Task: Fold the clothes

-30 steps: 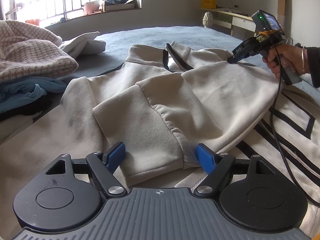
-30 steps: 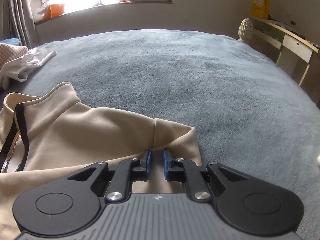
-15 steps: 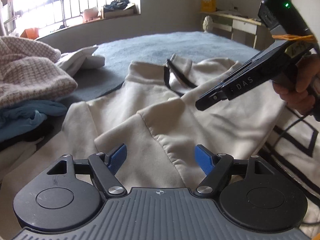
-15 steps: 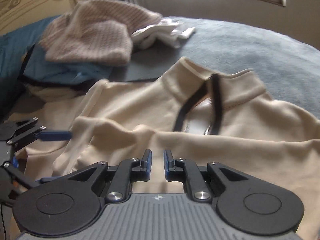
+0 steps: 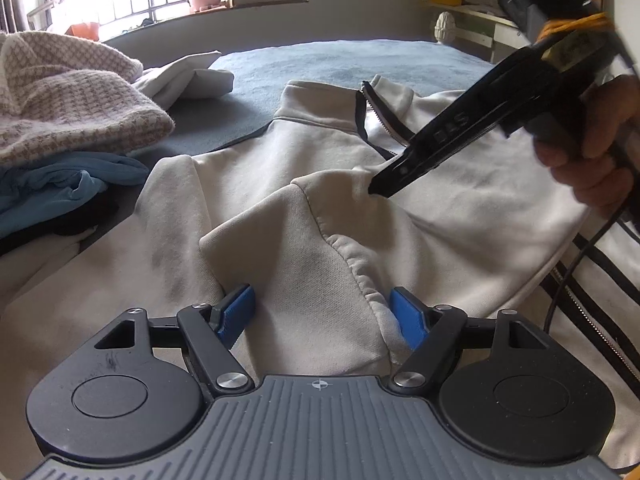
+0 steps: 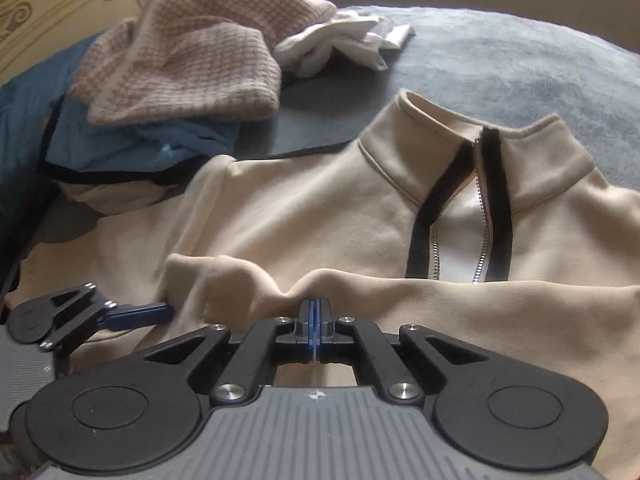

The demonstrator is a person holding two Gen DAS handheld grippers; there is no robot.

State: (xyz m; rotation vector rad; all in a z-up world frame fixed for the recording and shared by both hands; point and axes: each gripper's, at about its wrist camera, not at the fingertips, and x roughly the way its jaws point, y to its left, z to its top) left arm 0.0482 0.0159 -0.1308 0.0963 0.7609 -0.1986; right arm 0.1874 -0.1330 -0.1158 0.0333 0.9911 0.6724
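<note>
Your top [image 5: 248, 216] lies flat on the blue bed [image 5: 344, 56], front up, with its collar [image 6: 472, 140] far from you and its zip [image 6: 480, 236] partly undone. One sleeve [image 5: 304, 280] is folded across the chest.

Your left gripper [image 5: 322, 314] is wide open. Its two blue fingers [image 5: 236, 312] sit one on each side of the sleeve end, and they do not squeeze it. From the right camera you can see one of those blue fingers just touching the sleeve edge.

Your right gripper [image 6: 315, 318] is closed, with its blue fingers pressed together. It pinches a small ridge of the top, where the cloth puckers up around the tips. In the left camera your right hand [image 5: 592, 148] holds that gripper from the right side, and its tip meets the cloth near the shoulder seam.

A pile of other clothes [image 6: 184, 64] sits on the bed beside the top, past its far shoulder. A wire [image 5: 576, 264] hangs down from your right gripper.
</note>
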